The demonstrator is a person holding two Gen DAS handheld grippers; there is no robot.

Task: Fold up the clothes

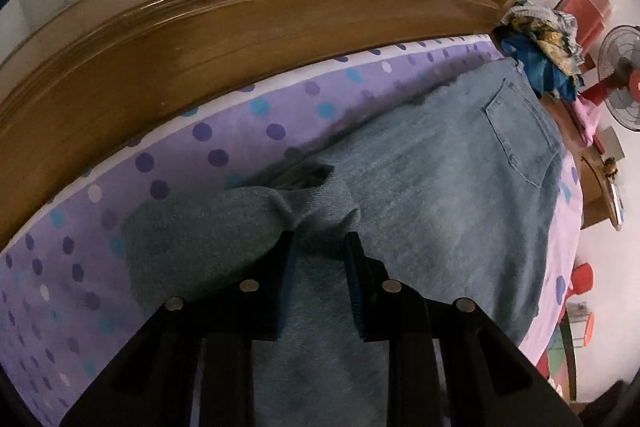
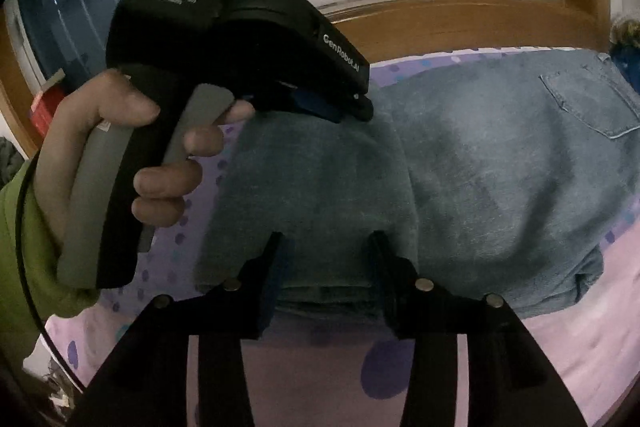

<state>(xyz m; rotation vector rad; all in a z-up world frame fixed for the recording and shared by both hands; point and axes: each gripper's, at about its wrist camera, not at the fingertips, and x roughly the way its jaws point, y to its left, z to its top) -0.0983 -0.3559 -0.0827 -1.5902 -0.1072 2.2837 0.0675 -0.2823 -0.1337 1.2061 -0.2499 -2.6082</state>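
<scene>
Polka-dot purple bedsheet [image 1: 168, 163] carries one pair of blue jeans [image 1: 440, 195], folded, one back pocket up. My left gripper [image 1: 320, 239] pinches a bunched denim fold; my right gripper [image 2: 326, 239] is parted over the folded edge. Beyond: one wooden headboard [image 1: 240, 27], one clothes pile [image 1: 548, 43]

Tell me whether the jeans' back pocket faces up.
Yes: the pocket shows on top of the jeans lying on the bed.
</scene>
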